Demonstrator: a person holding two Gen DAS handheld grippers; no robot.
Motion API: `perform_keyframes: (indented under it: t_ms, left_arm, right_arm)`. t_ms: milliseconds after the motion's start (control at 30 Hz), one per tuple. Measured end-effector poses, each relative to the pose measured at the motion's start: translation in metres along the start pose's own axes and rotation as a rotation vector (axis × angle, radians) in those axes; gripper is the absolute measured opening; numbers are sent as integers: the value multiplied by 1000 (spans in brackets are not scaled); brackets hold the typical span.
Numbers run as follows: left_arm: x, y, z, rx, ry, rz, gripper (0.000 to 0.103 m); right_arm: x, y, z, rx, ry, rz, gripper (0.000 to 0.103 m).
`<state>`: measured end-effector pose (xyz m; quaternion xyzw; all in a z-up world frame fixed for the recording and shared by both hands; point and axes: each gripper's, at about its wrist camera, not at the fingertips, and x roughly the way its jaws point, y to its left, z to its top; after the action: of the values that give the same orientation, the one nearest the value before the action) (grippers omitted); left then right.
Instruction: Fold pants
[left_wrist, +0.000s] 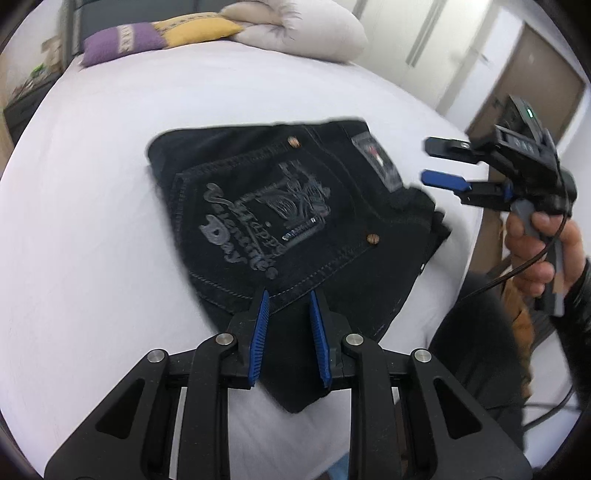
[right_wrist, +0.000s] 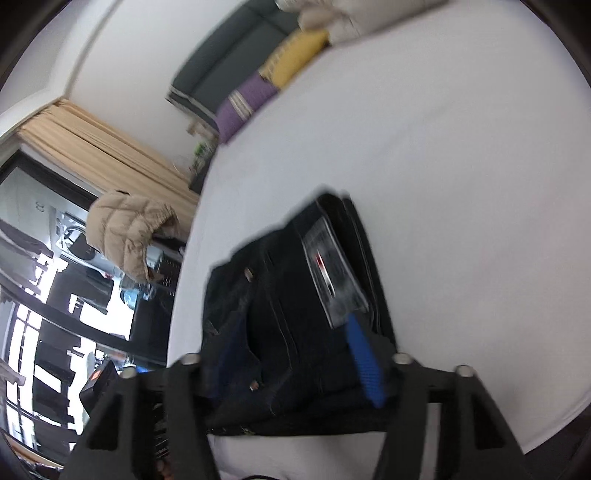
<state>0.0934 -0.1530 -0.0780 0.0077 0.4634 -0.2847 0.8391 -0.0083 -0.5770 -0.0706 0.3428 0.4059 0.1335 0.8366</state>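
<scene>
Black jeans (left_wrist: 295, 206) lie folded into a compact stack on the white bed (left_wrist: 110, 184), back pocket with grey lettering facing up. My left gripper (left_wrist: 290, 325) is at the stack's near corner, its blue pads narrowly apart with dark denim filling the gap, so it looks shut on that corner. My right gripper (left_wrist: 424, 160) hovers past the waistband end by the leather label (left_wrist: 376, 162), held by a hand (left_wrist: 535, 243), jaws apart and empty. In the right wrist view, the right gripper (right_wrist: 295, 321) stands open just above the jeans (right_wrist: 288, 295), which are blurred.
Purple (left_wrist: 118, 46) and yellow (left_wrist: 195, 27) pillows and a bunched white duvet (left_wrist: 295, 29) sit at the head of the bed. The bed's edge runs close to the jeans on the right, with a door (left_wrist: 535, 81) beyond. A beige jacket (right_wrist: 129, 232) hangs by the window.
</scene>
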Motion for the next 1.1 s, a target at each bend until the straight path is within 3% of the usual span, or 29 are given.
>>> perform_keyframes:
  t_ms: [33,67,100,167,267,333,500,567,733,800,900,1100]
  left_arm:
    - [-8,4,2,-19,-19,-3,23]
    - [-16,9,5,-39,-41,-6,34]
    - [-24,17,8,-73,-64,-3,66]
    - [-33,34,12,-150,-105,-4,98]
    - [-22,57,16,-243,-62,-33,97]
    - [-5,71,17,-324,-19,-104,97]
    - [30,84,29,-416,60,-236,95]
    - [44,85,36,-424,90,-274,92]
    - [69,94,51,-480,144,-342,68]
    - [75,104,52,-508,162,-358,39]
    - [77,110,50,-521,165,-384,25]
    - [56,109,57,-508,107,-408,18]
  right_arm:
    - [-3,-1,5,-3,-3,-13,70]
    - [-4,-2,10,-5,-1,-26,70]
    - [-4,-4,15,-7,5,-32,70]
    - [3,-12,24,0,41,-42,70]
    - [24,-26,31,28,139,-27,70]
    - [41,-37,33,54,196,-47,70]
    - [57,-51,36,94,249,-18,70]
    - [64,-51,37,100,272,1,62]
    - [81,-55,38,132,316,5,41]
    - [84,-56,37,143,321,5,36]
    - [84,-47,36,110,319,-25,26]
    - [68,0,45,33,264,-20,20]
